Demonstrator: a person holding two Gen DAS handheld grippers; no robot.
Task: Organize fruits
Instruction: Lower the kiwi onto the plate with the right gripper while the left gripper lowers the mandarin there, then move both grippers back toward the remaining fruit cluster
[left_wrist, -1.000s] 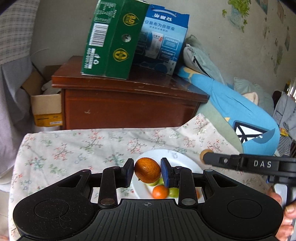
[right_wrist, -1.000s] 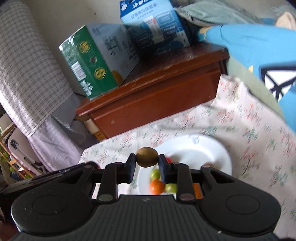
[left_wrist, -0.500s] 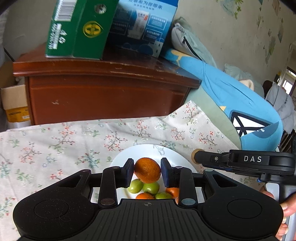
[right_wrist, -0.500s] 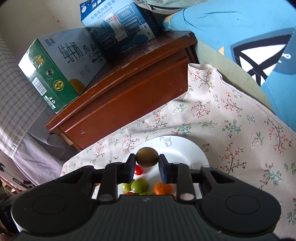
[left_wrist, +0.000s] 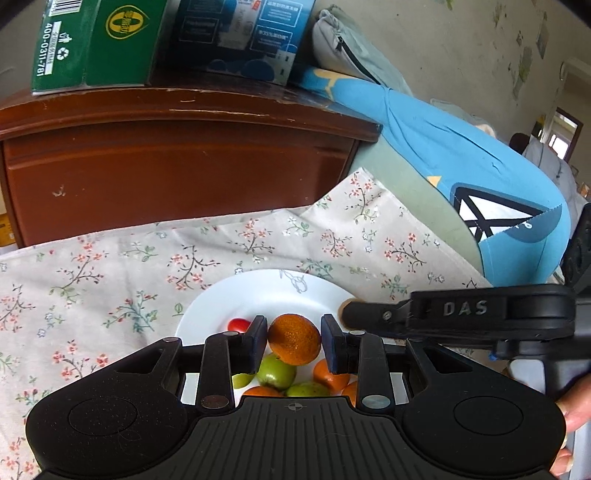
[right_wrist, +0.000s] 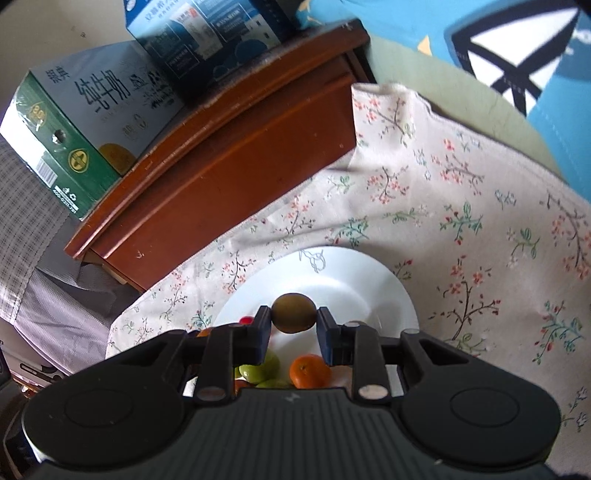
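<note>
While my left wrist view takes in the far wall and a blue cushion (left_wrist: 461, 155) across the right, my right wrist view tilts the room and shows the grey face of the green carton (right_wrist: 74, 122) on the brown cabinet (right_wrist: 229, 155), which the left view crops to a strip. Only the left view catches my right tool (left_wrist: 345, 306) from the side, its black arm lettered DAS, with fingertips of the hand (left_wrist: 572, 424) at the frame edge. I see the floral cloth (left_wrist: 110, 266) covering the counter in both. On it sits the white plate (left_wrist: 273, 291), its near half hidden by each tool body, so I cannot count the fruit; green ones, small oranges and a red tomato (left_wrist: 238, 325) show through the gaps. My left tool (left_wrist: 294, 343) is clenched on an orange (left_wrist: 294, 338) above the plate's pile. My right tool is clamped on a brown-green kiwi (right_wrist: 294, 313) over the plate.
</note>
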